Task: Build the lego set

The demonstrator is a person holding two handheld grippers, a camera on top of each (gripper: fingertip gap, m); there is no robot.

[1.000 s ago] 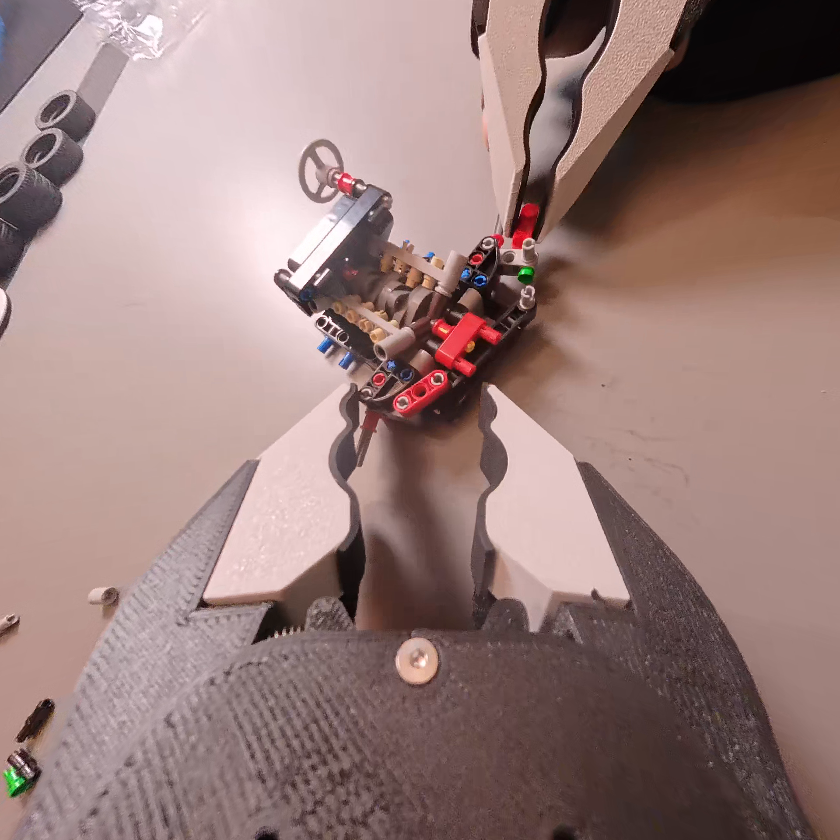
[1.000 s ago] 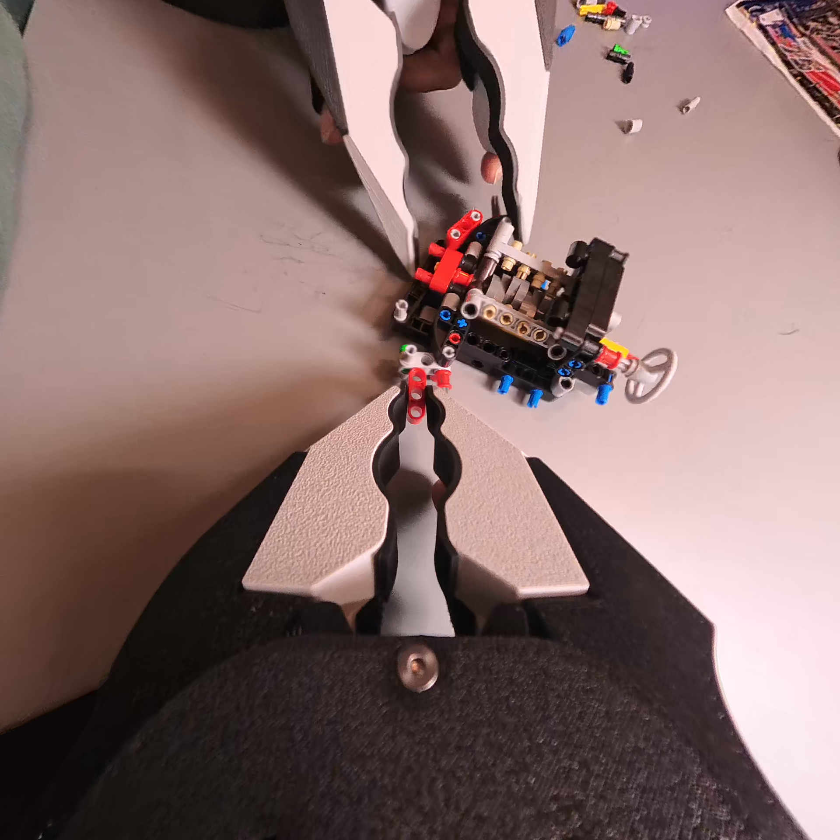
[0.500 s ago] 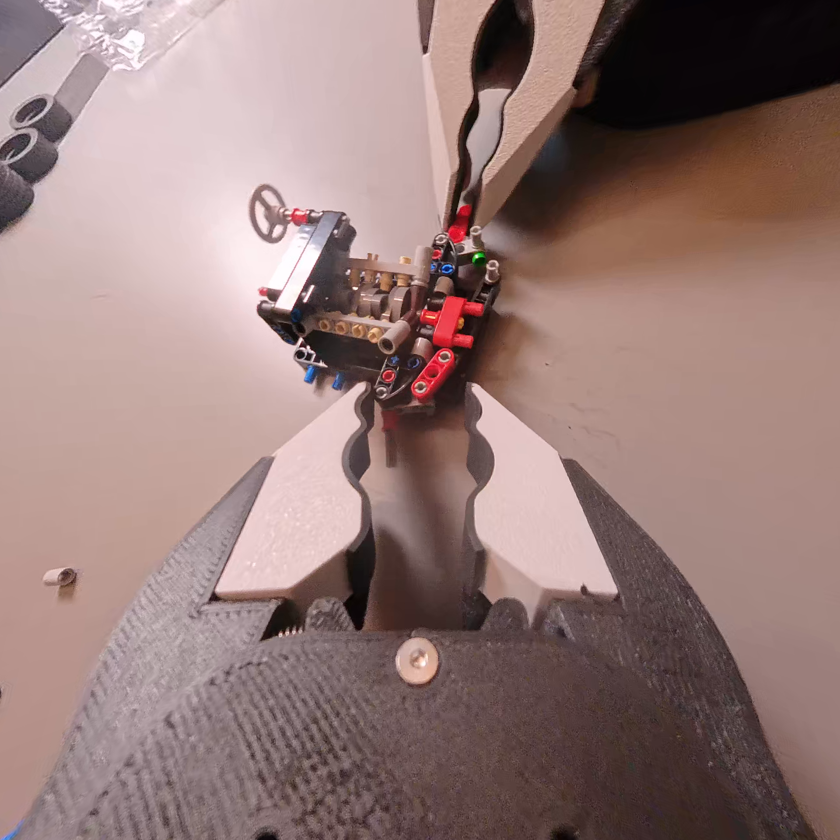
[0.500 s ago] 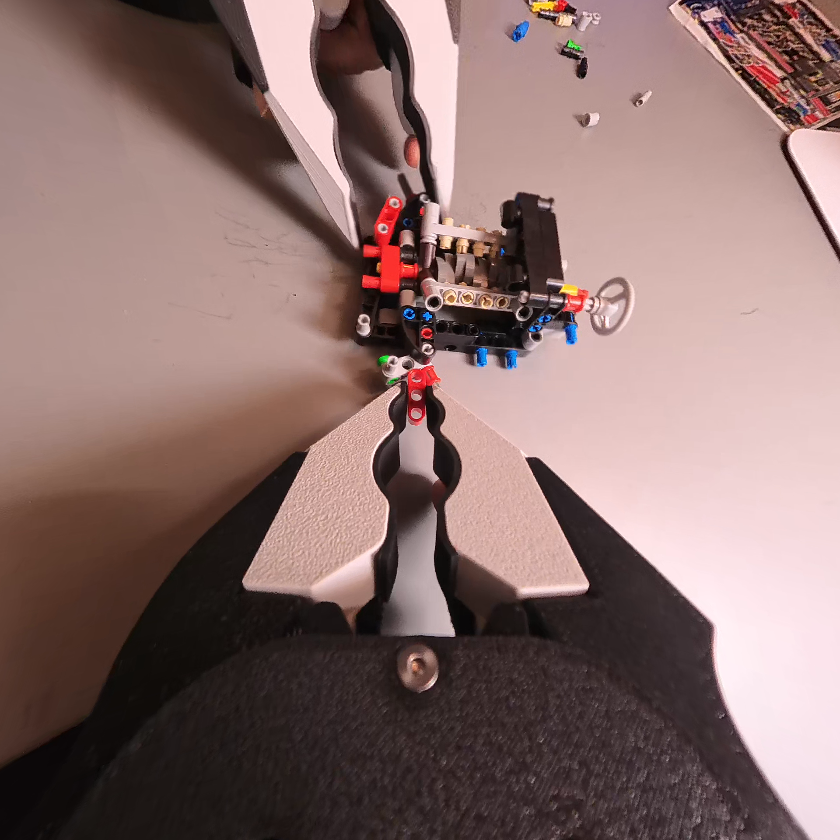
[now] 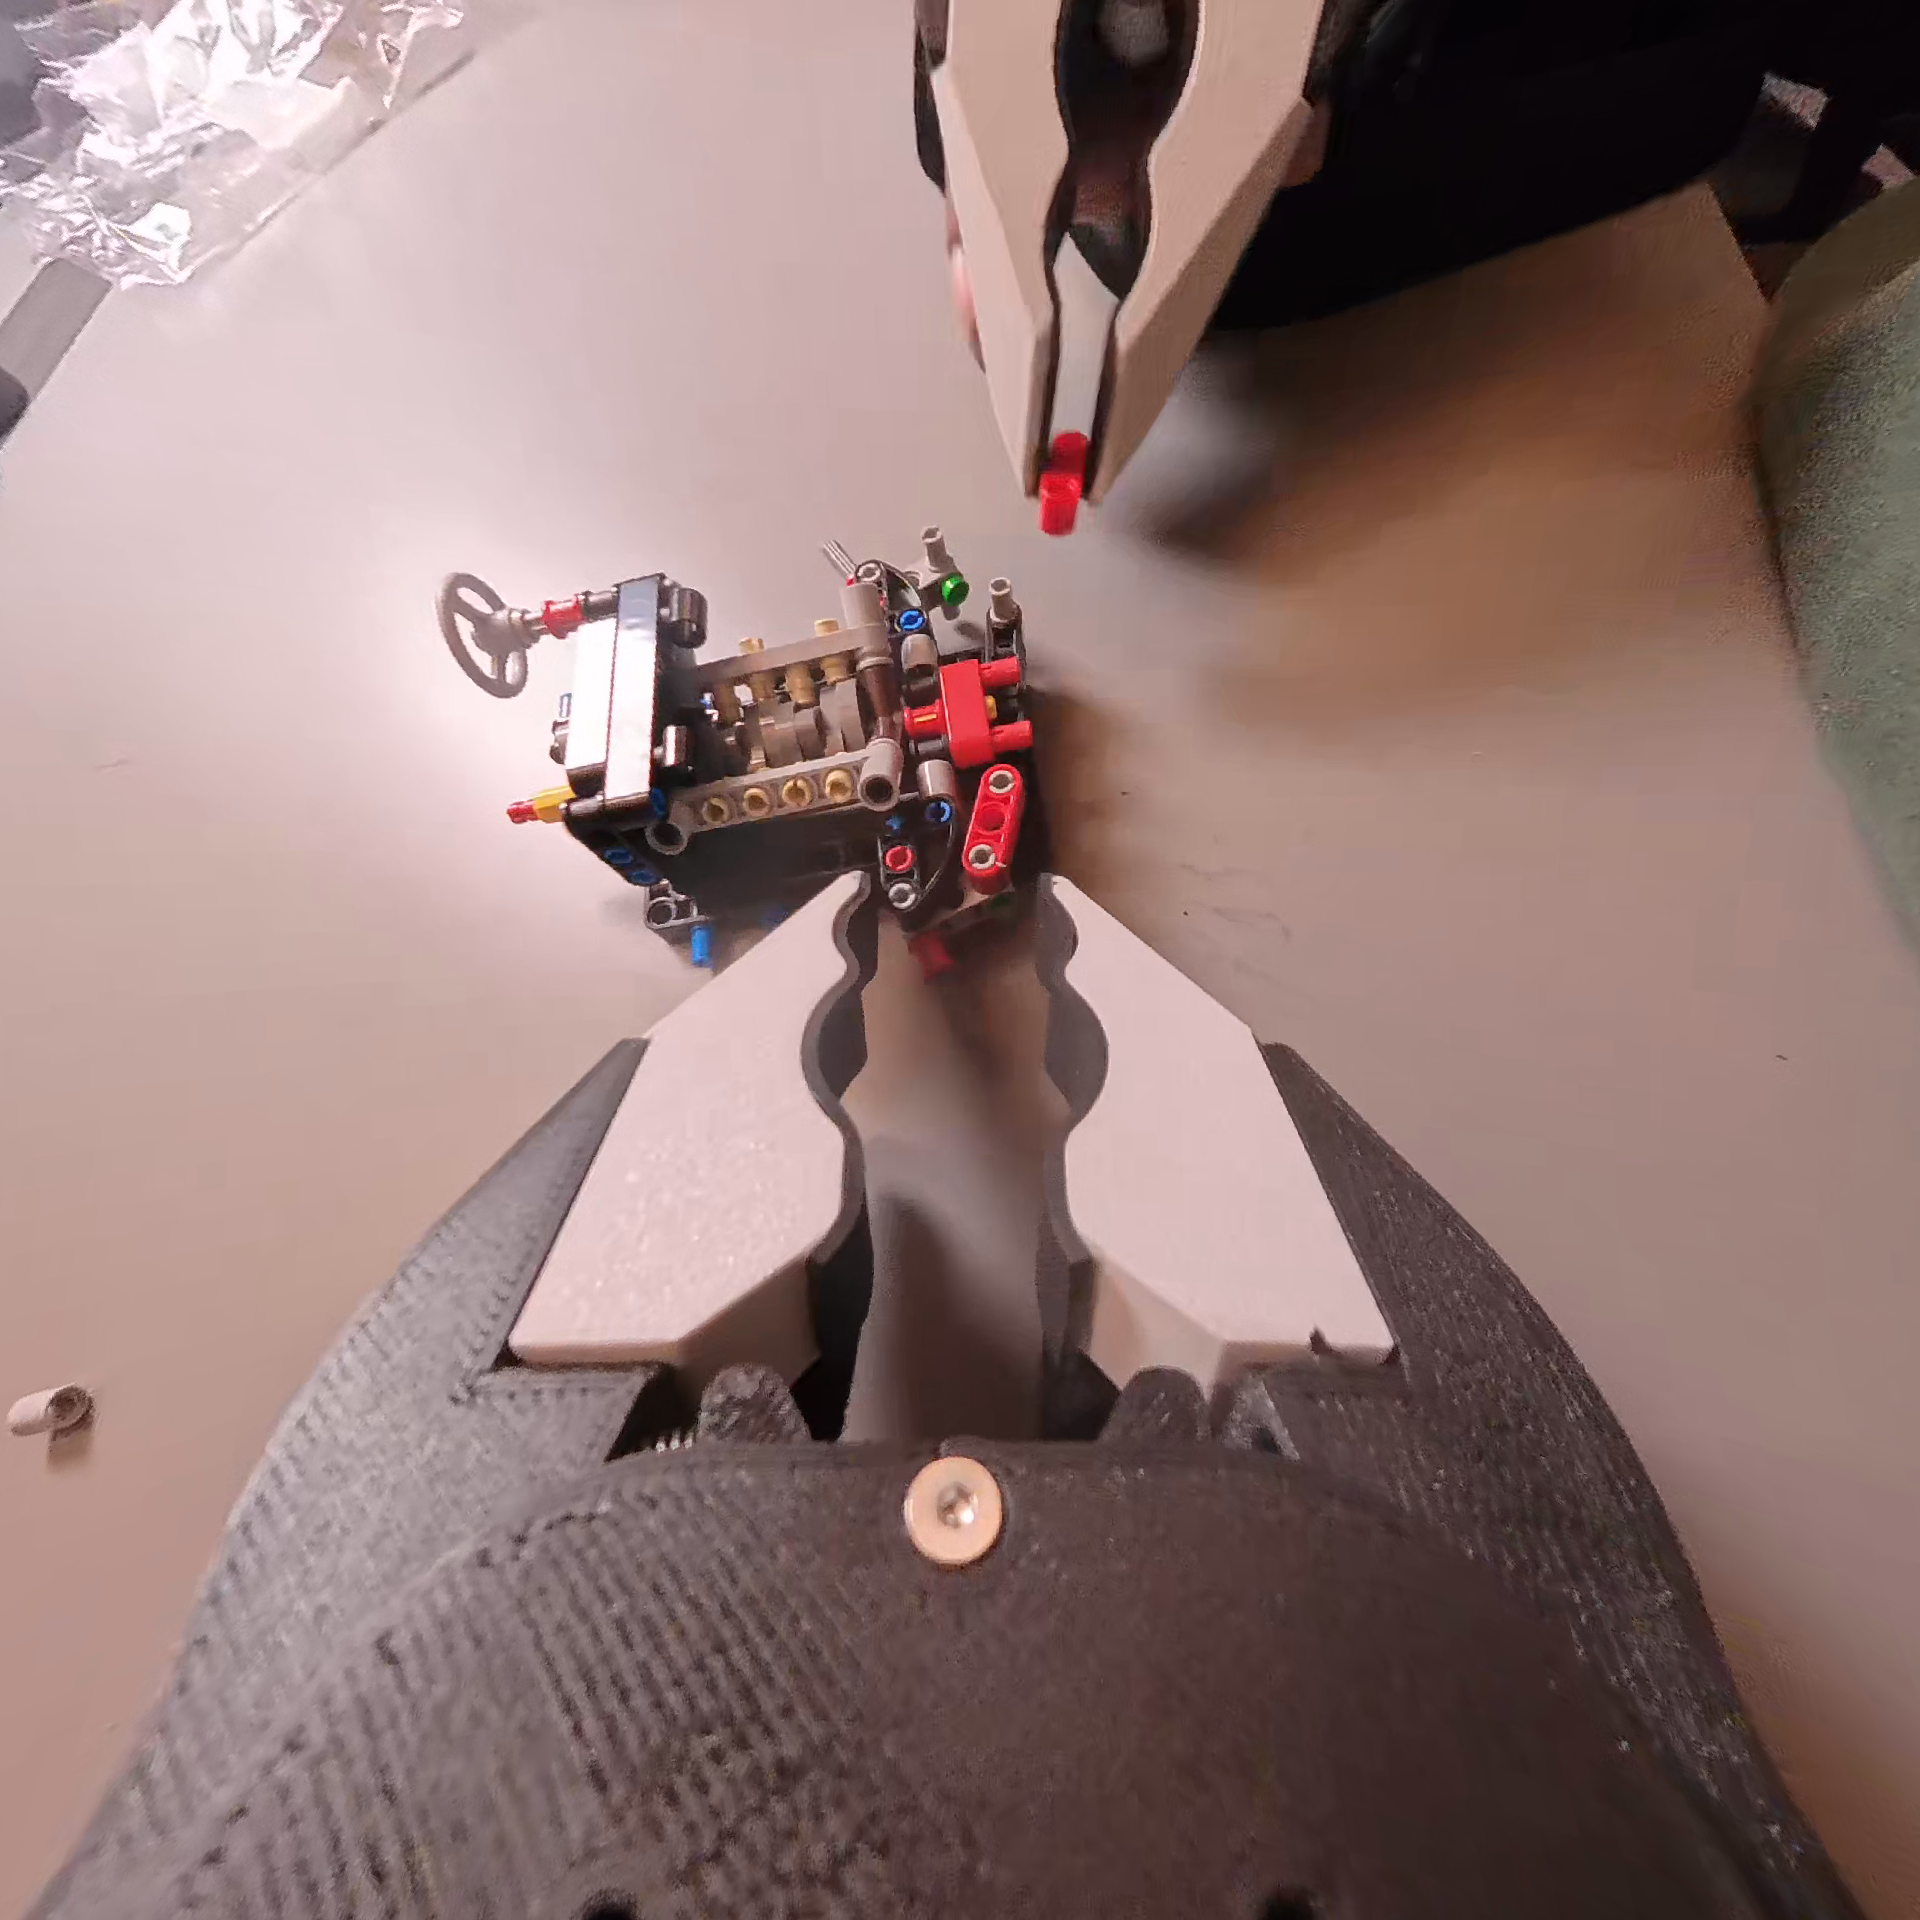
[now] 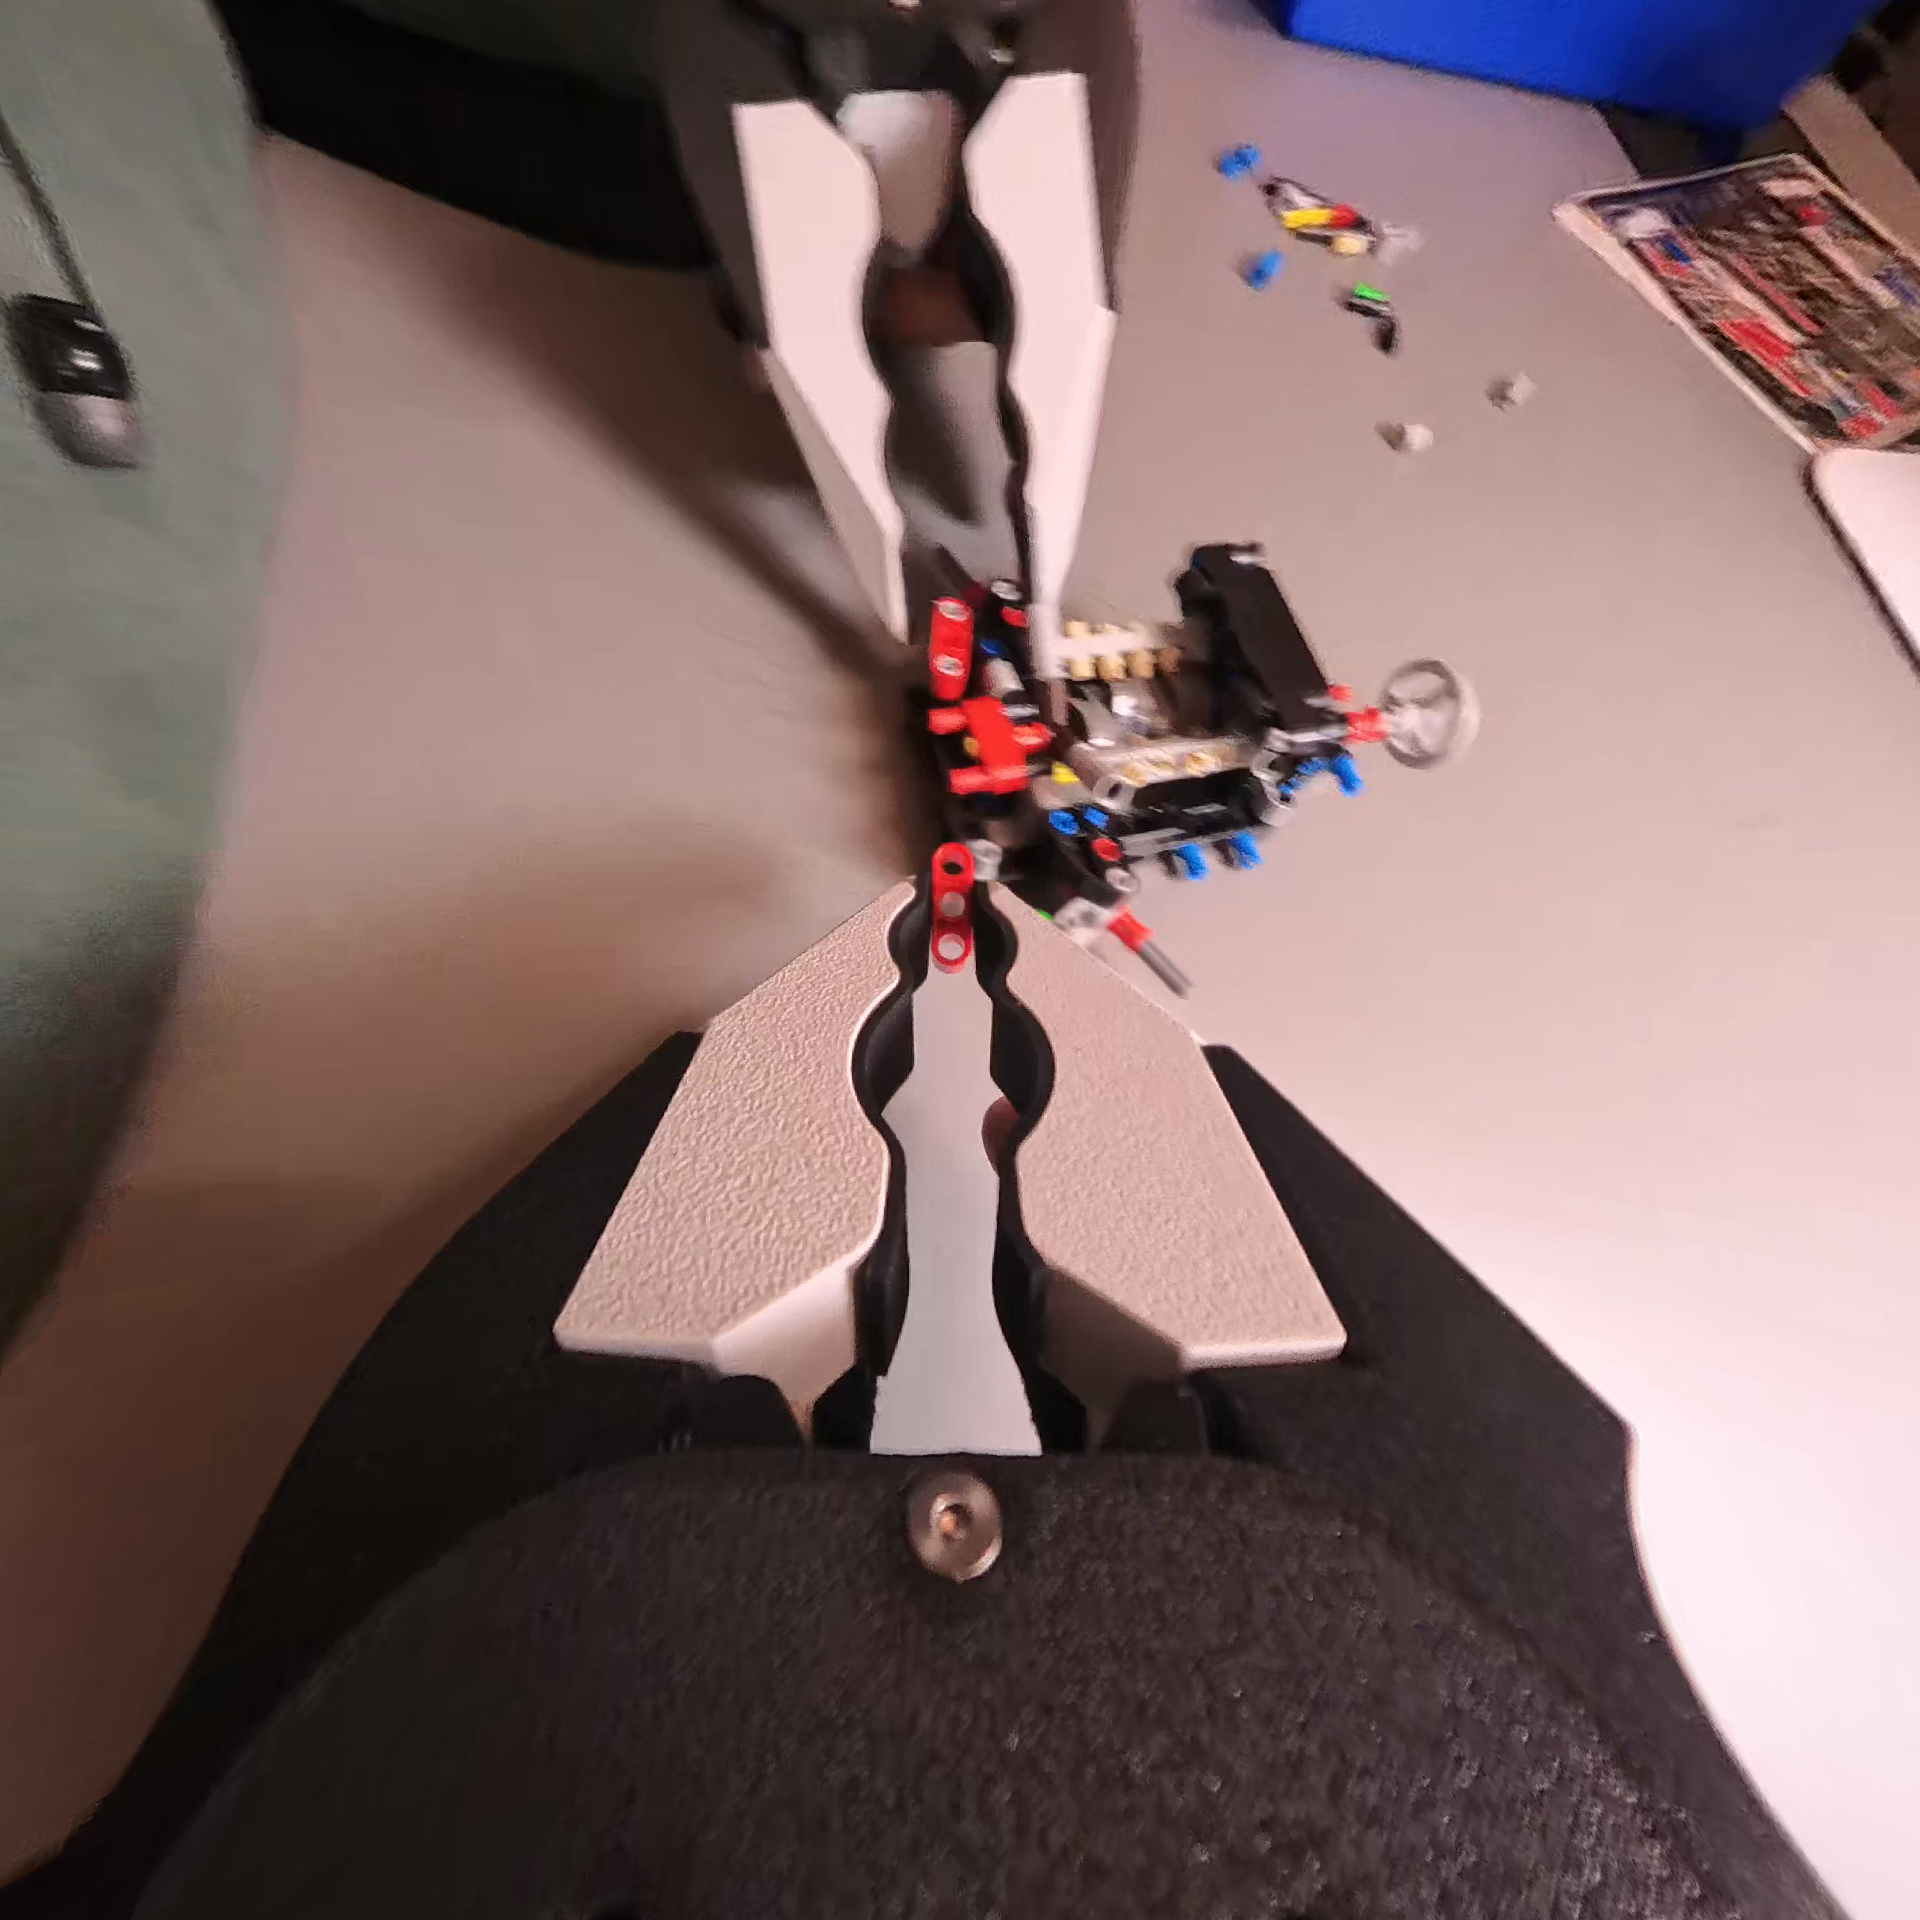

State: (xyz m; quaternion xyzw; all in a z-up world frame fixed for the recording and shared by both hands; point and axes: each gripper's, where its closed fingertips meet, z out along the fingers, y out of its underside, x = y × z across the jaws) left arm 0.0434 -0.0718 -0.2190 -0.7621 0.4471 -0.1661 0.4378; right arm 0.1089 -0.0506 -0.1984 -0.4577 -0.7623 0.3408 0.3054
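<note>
While right gripper (image 6: 954,920) pinches red beam (image 6: 950,909), left gripper (image 5: 951,899) spread around model (image 5: 790,743); loose parts (image 6: 1320,234) beyond.

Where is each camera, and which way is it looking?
Left wrist view: sits on the left gripper, looking forward along its two grey fingers at the lego car chassis on the table; its fingertips bracket the chassis's near end.
Right wrist view: sits on the right gripper, facing the opposite way; its fingers pinch a red lego beam.
Shared: both see the chassis, its grey steering wheel and the other gripper across it.
</note>
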